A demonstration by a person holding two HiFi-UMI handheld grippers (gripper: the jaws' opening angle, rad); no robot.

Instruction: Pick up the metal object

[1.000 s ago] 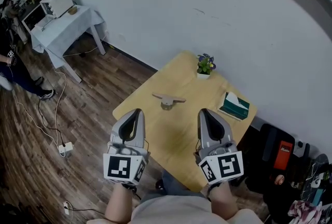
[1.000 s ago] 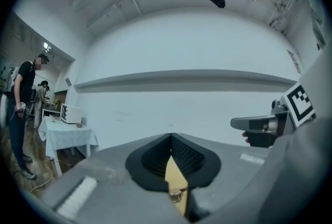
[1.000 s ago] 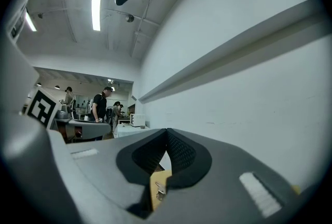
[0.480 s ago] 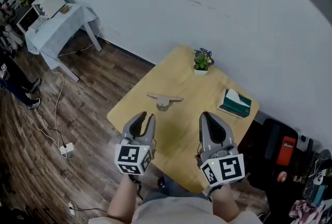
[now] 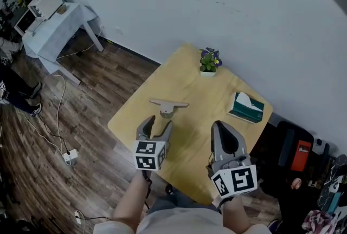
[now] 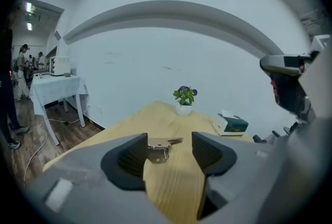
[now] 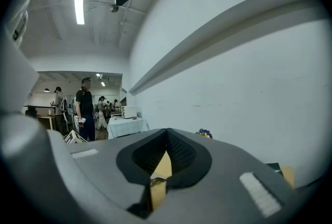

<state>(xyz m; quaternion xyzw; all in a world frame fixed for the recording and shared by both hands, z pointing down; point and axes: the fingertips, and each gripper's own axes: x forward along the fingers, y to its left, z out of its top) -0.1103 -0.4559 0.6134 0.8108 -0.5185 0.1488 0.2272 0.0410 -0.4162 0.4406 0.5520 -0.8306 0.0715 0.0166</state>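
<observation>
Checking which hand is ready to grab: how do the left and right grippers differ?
The left gripper has jaws apart and opening, empty, aimed at the metal object; the right gripper has its jaws together. The left gripper sits nearer that object than the right gripper does. Both hover over the table.

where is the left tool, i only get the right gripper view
Observer: The left tool hovers over the near left part of the light wooden table, jaws opening, nothing between them.
Operator: and the metal piece
Observer: The grey T-shaped metal bracket lies flat mid-table, just ahead of that tool, in line with its gap.
Operator: my right tool
Observer: The right tool hangs over the table's near right part, off to the bracket's right.
</observation>
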